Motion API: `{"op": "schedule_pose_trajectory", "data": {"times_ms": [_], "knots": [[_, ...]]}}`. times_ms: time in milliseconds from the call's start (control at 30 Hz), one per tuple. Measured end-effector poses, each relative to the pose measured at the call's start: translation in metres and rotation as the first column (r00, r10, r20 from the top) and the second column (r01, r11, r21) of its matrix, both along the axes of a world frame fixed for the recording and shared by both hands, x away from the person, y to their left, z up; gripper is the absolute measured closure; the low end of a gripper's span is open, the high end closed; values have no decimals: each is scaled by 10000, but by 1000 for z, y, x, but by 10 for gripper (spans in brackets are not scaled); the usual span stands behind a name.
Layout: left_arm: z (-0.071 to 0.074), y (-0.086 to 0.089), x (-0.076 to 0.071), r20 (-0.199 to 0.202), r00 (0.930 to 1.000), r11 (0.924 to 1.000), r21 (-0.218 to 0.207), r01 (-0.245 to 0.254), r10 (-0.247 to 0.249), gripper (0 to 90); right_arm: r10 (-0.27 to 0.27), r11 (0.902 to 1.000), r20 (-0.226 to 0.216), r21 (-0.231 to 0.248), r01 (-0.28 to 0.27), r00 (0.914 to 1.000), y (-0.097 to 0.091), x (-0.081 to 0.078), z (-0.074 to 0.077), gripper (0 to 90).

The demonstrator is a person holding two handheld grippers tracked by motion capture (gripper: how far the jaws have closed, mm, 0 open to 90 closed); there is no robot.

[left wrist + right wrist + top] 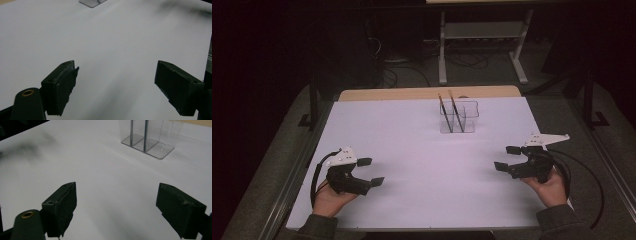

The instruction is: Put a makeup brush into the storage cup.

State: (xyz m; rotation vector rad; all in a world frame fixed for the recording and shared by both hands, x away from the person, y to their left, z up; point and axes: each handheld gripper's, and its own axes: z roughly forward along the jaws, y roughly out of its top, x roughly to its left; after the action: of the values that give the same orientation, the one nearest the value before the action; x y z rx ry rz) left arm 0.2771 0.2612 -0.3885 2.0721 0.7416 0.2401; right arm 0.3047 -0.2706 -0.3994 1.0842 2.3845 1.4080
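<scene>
High view: your left gripper and right gripper spread, empty; two pencils already upright in clear plastic divided holder; looks done.

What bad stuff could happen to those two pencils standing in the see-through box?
1. The clear holder looks light, and the two pencils lean tall above its rim. A sideways bump from the right gripper could tip it over.
2. The pencils stand close together, so wide-open jaws might catch both at once.
3. The holder sits toward the far edge of the white sheet; a push could slide it farther away from the left gripper.
</scene>
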Motion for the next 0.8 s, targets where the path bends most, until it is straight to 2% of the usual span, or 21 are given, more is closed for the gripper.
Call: {"op": "schedule_pose_trajectory", "data": {"times_ms": [800], "knots": [[-6,-1,0,-69,10000,9999,118,15,-14,166,-47,10000,-17,79,48,10000,-6,-17,-15,157]]}}
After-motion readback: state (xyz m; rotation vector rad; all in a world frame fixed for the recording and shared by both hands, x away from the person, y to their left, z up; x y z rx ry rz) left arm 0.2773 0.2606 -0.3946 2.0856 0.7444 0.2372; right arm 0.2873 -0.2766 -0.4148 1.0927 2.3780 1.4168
